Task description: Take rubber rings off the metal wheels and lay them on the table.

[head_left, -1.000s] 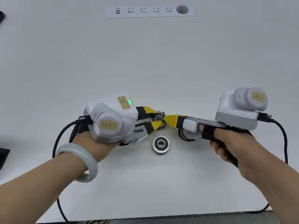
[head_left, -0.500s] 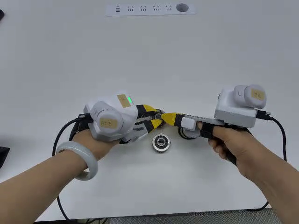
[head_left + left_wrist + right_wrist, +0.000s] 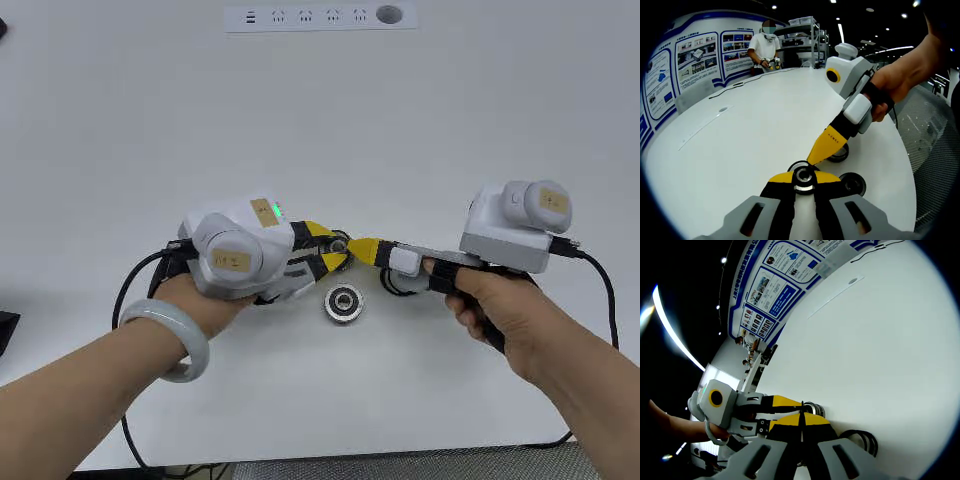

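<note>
left gripper (image 3: pixel 334 248) clenched on metal wheel (image 3: pixel 804 176), right gripper (image 3: pixel 801 420) (jaws pinched together) at its rim

wheel (image 3: pixel 341 241) mostly behind left tongs (image 3: pixel 337 249), ring (image 3: pixel 395 291) partly hidden

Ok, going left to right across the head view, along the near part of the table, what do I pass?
Pale bracelet → left hand → loose metal wheel → black rubber rings → right hand.

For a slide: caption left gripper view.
Left hand-held gripper clamps metal wheel; right hand-held gripper pinches rubber ring.
</note>
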Motion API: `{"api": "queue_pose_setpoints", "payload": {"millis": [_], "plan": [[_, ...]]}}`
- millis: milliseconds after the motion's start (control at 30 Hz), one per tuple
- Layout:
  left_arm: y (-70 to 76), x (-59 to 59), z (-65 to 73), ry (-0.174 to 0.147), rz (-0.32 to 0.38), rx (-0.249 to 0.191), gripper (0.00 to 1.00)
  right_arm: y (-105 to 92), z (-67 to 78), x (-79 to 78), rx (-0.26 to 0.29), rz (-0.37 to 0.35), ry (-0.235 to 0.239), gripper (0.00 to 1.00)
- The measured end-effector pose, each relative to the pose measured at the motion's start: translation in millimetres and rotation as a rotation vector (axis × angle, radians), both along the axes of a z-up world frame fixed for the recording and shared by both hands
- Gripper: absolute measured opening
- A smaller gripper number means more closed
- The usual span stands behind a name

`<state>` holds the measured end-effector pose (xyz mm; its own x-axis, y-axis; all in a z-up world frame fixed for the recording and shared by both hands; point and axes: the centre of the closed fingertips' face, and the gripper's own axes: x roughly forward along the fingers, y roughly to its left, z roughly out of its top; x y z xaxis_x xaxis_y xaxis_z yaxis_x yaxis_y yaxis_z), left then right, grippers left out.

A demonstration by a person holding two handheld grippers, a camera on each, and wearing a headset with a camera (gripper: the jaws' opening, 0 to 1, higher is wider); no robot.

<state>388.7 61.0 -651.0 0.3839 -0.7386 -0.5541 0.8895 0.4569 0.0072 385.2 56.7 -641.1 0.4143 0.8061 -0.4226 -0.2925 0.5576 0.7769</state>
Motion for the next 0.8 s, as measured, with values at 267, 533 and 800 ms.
{"api": "queue_pose_setpoints", "payload": {"millis": [267, 533, 800], "plan": [[1.8, 2.9, 5.0, -0.016, 0.005, -0.015, 0.2, -1.0, -2.2, 1.9, -0.007, -0.005, 0.004, 0.02], [7.3, 2.3, 5.5, -0.022, 0.015, -0.022, 0.24, -1.7, -3.6, 2.8, -0.008, -0.003, 0.008, 0.02], [13.3, 0.1, 5.7, -0.017, 0.028, -0.028, 0.31, -2.4, -3.5, 2.6, -0.006, -0.003, 0.008, 0.02]]}}
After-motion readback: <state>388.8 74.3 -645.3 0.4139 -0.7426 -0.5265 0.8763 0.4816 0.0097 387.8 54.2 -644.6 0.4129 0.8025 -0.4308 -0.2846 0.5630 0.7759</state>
